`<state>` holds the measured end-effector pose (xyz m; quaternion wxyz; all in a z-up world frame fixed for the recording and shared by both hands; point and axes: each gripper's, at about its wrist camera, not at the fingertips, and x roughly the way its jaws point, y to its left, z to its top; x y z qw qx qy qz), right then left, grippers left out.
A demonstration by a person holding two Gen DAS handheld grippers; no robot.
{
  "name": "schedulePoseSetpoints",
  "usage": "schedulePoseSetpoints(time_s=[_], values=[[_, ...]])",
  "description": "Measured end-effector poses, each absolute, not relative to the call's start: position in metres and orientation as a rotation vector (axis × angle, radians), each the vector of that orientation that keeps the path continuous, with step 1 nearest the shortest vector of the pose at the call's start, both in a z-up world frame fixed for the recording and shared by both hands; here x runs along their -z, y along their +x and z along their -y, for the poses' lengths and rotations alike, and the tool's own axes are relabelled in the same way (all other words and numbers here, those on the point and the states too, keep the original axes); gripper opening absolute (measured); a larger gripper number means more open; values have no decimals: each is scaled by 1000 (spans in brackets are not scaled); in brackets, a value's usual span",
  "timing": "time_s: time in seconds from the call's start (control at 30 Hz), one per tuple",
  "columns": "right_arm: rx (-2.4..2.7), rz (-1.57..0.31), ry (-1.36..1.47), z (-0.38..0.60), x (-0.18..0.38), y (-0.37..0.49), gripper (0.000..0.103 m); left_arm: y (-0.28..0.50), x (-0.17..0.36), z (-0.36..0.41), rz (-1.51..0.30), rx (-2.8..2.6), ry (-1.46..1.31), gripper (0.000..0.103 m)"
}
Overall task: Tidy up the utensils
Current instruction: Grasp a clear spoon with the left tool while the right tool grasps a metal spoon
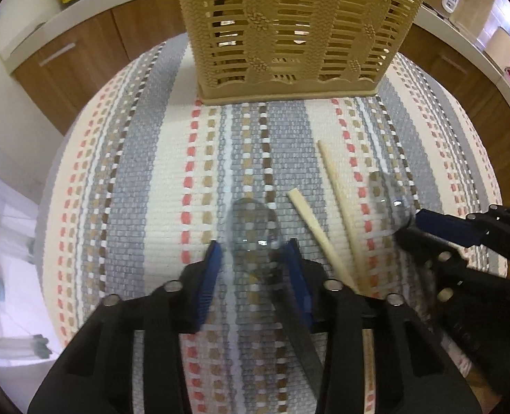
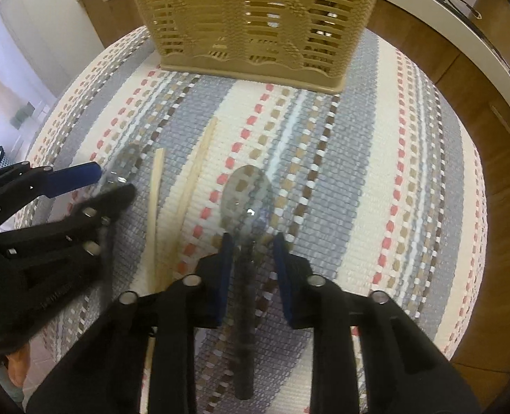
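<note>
Far left, past the table edge: brown wooden cabinet fronts under a white countertop.

Covering the table: woven mat striped lengthwise in grey and cream, with dashed lines of red, tan and brown.

Left portion of the mat: left spoon with clear plastic bowl and dark handle, flat on the weave, bowl pointing away, handle running back toward the camera. Mat pattern visible through the bowl.

Around the neck of that spoon: left gripper, black with blue finger pads, moderately parted. Spoon between the fingers, with a visible gap at the left pad; handle close against the right pad. Seen side-on in the right wrist view, fingertips at the bowl of the left spoon.

Centre: two pale wooden chopsticks, flat on the mat between the spoons. Shorter-looking left chopstick and right chopstick, near ends close together, far ends spread apart.

Right portion: right spoon of the same clear bowl and dark handle, flat on the mat, bowl pointing away.

Over its handle: right gripper, moderately parted, a gap on each side of the handle, no pad contact visible.

Far end of the mat, upright: tan slotted plastic utensil basket, well apart from spoons and chopsticks.
</note>
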<state>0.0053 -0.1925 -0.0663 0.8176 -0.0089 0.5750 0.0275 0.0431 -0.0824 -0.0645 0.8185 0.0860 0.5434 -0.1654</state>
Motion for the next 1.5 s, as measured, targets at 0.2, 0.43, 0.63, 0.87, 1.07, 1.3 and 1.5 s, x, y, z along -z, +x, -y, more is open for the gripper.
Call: schedulePoseSetpoints(time_s=[0.2,0.43,0.63,0.87,1.07,1.3,1.5], values=[[-36,-1236,4,203,65,3,13,45,62,64,-1180,434,147,29],[-26,-1273,70,226,62,13,14,34,57,45,-1203,511,214,31],[-55,-1308,124,238,57,28,27,45,60,40,-1258,526,178,44],[-39,-1322,52,223,56,46,27,55,61,53,-1271,508,216,49],[-41,-1329,-32,211,54,53,26,49,64,74,-1245,471,330,36],[-65,-1299,-11,219,46,37,25,51,59,56,-1227,471,227,32],[-69,-1249,14,224,32,15,25,42,44,44,-1162,480,167,32]])
